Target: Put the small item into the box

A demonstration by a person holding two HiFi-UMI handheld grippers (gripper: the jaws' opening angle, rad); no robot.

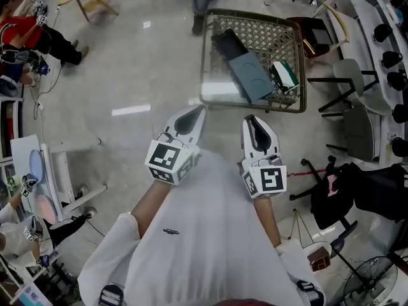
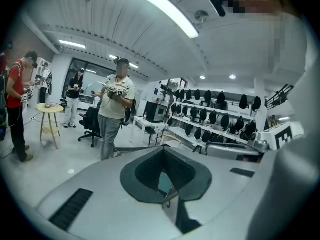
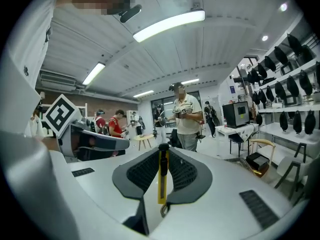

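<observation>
In the right gripper view my right gripper (image 3: pixel 162 156) is shut on a yellow and black utility knife (image 3: pixel 162 181), which stands upright between the dark pads. The knife does not show in the head view. There both grippers are held side by side in front of my body, left gripper (image 1: pixel 199 110) and right gripper (image 1: pixel 250 118), just short of a wire cart (image 1: pixel 252 105). In the cart lie a grey-blue flat box (image 1: pixel 250 75), a dark flat box (image 1: pixel 228 43) and a green and white pack (image 1: pixel 285 75). The left gripper (image 2: pixel 164 156) has its pads together with nothing gripped.
Chairs (image 1: pixel 354 116) and a black bag (image 1: pixel 331 196) stand to the right of the cart. A white trolley (image 1: pixel 57 177) is at the left. Someone's feet (image 1: pixel 203 5) are beyond the cart. A person in a beige shirt (image 2: pixel 116 114) stands ahead.
</observation>
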